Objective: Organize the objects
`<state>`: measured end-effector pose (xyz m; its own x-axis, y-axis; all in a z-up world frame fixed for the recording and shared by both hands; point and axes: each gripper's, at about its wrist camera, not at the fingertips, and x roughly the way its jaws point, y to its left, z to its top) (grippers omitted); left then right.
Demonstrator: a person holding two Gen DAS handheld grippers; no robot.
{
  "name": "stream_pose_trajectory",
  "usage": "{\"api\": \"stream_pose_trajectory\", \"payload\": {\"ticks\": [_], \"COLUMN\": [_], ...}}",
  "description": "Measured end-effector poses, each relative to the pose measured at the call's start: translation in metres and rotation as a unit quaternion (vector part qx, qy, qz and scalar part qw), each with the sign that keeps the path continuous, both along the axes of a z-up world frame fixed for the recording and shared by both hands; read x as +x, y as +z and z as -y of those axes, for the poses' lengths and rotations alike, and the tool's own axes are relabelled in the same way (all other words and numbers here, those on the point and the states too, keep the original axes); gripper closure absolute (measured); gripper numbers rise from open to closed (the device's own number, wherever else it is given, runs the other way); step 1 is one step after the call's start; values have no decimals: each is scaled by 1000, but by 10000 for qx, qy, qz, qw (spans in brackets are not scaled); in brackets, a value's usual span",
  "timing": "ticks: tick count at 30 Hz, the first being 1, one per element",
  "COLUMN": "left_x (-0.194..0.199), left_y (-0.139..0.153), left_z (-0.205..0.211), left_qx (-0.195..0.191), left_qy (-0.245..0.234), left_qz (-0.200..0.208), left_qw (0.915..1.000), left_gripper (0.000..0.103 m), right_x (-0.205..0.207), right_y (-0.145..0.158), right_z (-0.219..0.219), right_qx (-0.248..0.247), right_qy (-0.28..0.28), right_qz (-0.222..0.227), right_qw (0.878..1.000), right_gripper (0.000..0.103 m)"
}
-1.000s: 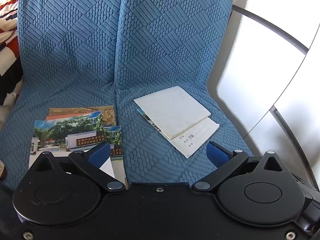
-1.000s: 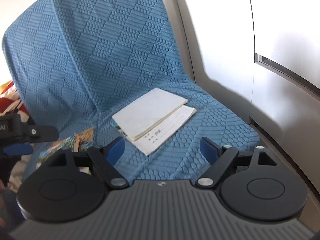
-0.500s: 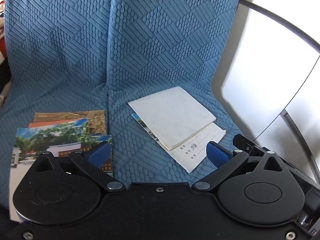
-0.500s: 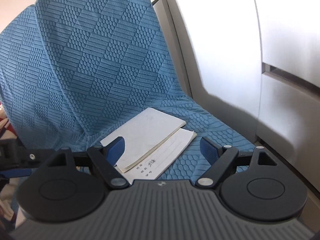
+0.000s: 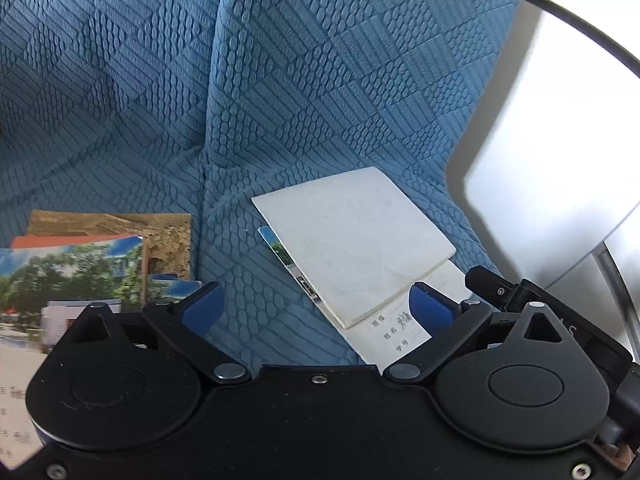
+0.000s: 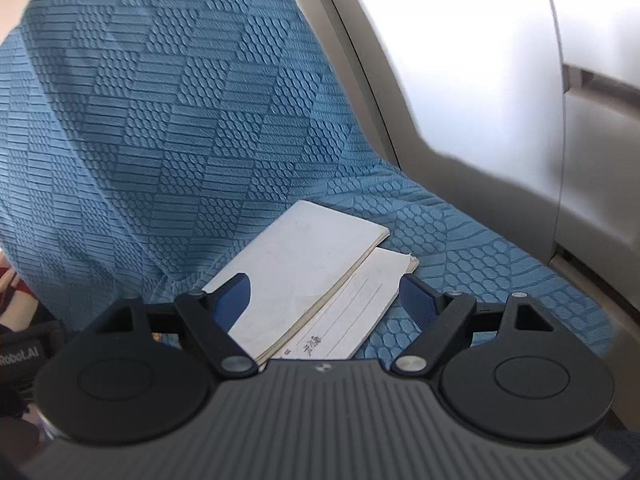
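A blue quilted seat cover (image 5: 304, 92) carries everything. Near its right edge lie two stacked white notebooks (image 6: 304, 268), the upper askew over a lined one. Only the left wrist view shows the photo-printed booklets (image 5: 100, 252) toward the left edge. The left gripper (image 5: 316, 308) and right gripper (image 6: 324, 300) both gape wide, empty.
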<state>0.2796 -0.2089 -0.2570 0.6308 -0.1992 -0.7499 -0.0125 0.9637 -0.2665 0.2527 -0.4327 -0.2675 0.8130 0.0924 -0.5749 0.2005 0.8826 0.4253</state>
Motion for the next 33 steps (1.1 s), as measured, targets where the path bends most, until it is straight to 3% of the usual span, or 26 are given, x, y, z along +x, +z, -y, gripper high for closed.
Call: {"api": "stream_pose_trajectory", "payload": {"ticks": [9, 15, 17, 21, 33], "left_x": [26, 40, 45, 54, 66], "left_y": [-25, -47, -53, -65, -78], "left_z": [11, 16, 17, 17, 7], "left_qx": [-138, -305, -342, -551, -976], "left_qy": [45, 44, 66, 97, 279], "left_qz": [-196, -434, -501, -675, -874], "left_qw": [9997, 9986, 9981, 9962, 9910], "left_gripper": [18, 51, 61, 80, 94], "right_x": [34, 55, 62, 71, 86], "right_y": [-26, -41, -45, -47, -55], "right_z": [16, 21, 22, 22, 33], "right_qx": [492, 593, 655, 685, 1269], "right_qy": [15, 109, 160, 226, 218], "right_qz": [-384, -585, -605, -551, -440], "right_qw": [9980, 9965, 9959, 9959, 9907], "right_gripper": [30, 38, 50, 50, 53]}}
